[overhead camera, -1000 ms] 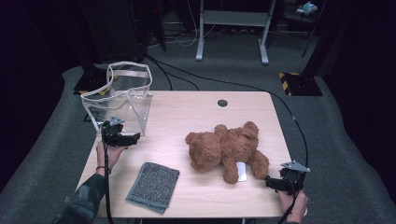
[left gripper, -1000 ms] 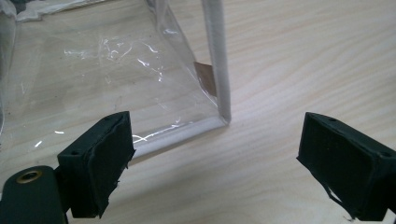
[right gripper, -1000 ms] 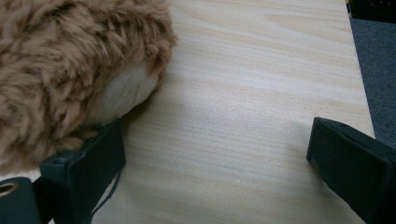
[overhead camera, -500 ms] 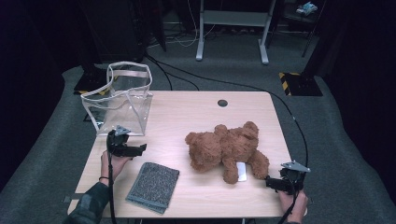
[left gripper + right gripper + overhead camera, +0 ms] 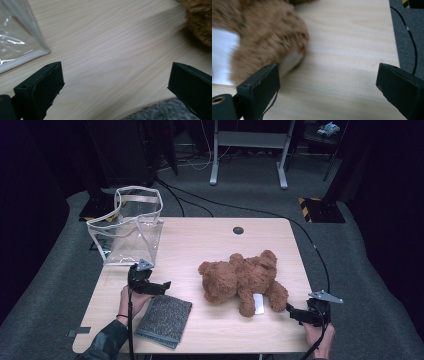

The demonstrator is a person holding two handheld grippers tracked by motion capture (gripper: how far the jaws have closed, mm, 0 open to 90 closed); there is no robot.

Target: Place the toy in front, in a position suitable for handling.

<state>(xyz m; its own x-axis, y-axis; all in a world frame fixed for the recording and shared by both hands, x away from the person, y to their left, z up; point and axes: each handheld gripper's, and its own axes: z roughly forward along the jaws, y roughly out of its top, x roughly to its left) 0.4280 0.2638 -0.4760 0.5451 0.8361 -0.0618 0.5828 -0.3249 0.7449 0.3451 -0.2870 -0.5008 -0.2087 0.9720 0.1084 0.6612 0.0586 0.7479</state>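
Hovering low over the pale wooden table (image 5: pixel 210 245), the left gripper (image 5: pixel 159 287) has just been opening its black jaws and now holds them spread wide with only bare wood between them, the speckled grey folded cloth (image 5: pixel 166 319) lying just beside it toward the near edge and the clear plastic tote bag with white trim (image 5: pixel 127 232) standing near it at the table's far left corner. Near the table's right corner the right gripper (image 5: pixel 296 313) is also spread wide and grips nothing, one jaw close beside a foot of the brown plush teddy bear (image 5: pixel 242 277), which lies at mid-table bearing a white tag (image 5: pixel 258 303)
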